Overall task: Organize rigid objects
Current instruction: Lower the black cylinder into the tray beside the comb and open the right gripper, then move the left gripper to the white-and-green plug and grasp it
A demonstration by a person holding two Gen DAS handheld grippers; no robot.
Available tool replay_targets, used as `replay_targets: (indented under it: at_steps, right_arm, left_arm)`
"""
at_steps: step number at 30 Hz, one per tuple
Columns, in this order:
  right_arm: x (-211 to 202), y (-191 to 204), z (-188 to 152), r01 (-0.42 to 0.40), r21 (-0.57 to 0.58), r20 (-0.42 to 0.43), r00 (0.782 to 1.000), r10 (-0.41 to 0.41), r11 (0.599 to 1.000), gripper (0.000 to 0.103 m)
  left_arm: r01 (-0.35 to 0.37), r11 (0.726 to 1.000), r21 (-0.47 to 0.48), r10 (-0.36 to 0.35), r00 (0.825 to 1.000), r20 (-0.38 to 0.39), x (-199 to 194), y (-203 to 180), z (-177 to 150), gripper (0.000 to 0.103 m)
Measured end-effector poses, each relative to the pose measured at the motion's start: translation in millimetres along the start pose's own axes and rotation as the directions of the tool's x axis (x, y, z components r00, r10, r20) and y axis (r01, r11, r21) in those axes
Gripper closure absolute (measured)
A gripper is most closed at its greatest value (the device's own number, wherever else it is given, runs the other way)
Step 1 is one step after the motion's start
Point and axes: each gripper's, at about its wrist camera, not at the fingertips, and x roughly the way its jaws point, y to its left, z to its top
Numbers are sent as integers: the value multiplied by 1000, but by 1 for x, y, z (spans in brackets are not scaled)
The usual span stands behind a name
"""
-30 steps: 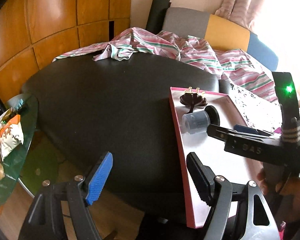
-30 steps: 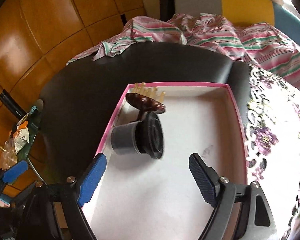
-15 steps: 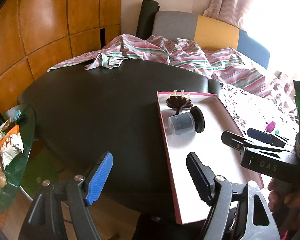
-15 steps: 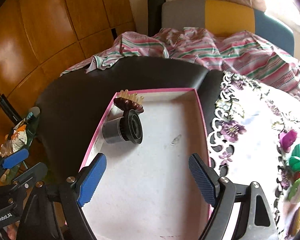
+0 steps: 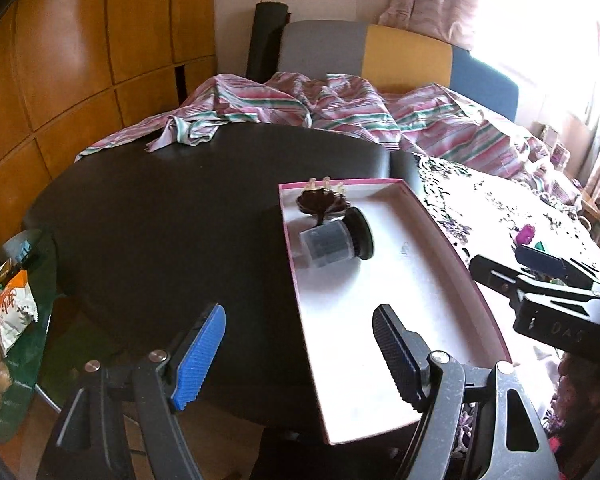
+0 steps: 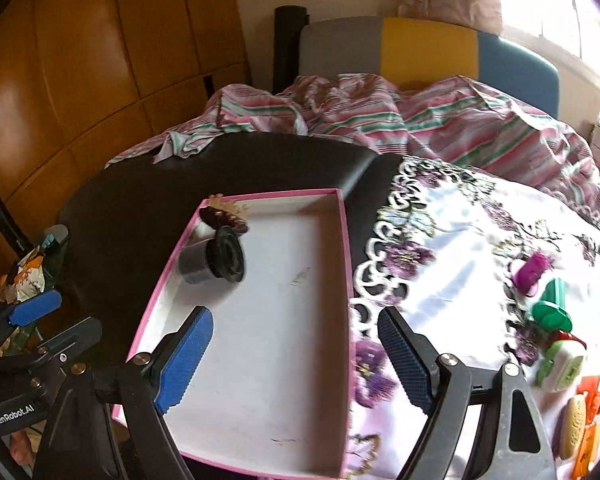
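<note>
A pink-rimmed white box (image 5: 476,280) (image 6: 346,240) lies on a black table (image 5: 160,208) (image 6: 140,192). In its far left corner lie a grey cylinder with a black cap (image 5: 328,242) (image 6: 214,260) and a dark brown hair clip (image 5: 322,202) (image 6: 222,216). Small toys lie on the floral cloth (image 6: 460,248) at right: a purple one (image 6: 534,268), a green one (image 6: 552,310), a white-green one (image 6: 562,364). My left gripper (image 5: 300,352) is open and empty over the box's near left edge. My right gripper (image 6: 292,360) is open and empty over the box's near right edge.
A striped pink sheet (image 5: 340,112) covers the bed behind the table. A glass side table with snack packets (image 5: 8,312) stands at left. Wooden wall panels (image 5: 80,60) are at far left. The right gripper's body (image 5: 560,304) shows in the left wrist view.
Both grippers have pulled back from the box and the right one has swung right, bringing the toys on the cloth into view. Both stay open and empty.
</note>
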Motion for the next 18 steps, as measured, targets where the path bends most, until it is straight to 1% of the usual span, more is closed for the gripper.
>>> replay_targets:
  at_steps: [4,10,15,18]
  right_arm:
    - [-12,-23,-3,35,32,6,999,-35,999,17]
    - [-40,-73,-10,100,109,19,995,-103,989,17]
    - [-71,-126,-18,166,206,22,984,-174,964,17]
    - [-91,-162,-28,210,284,17,974,-224,935,17]
  left_arm:
    - [21,999,35,-21,1000,-1,0,-12,0,26]
    - [67,995,80,-67,998,-6,0,-35,5,26]
    - [106,986,126,-106,994,-8,1,-57,9,26]
    - [126,981,145,-126,992,-10,2,-70,11,26]
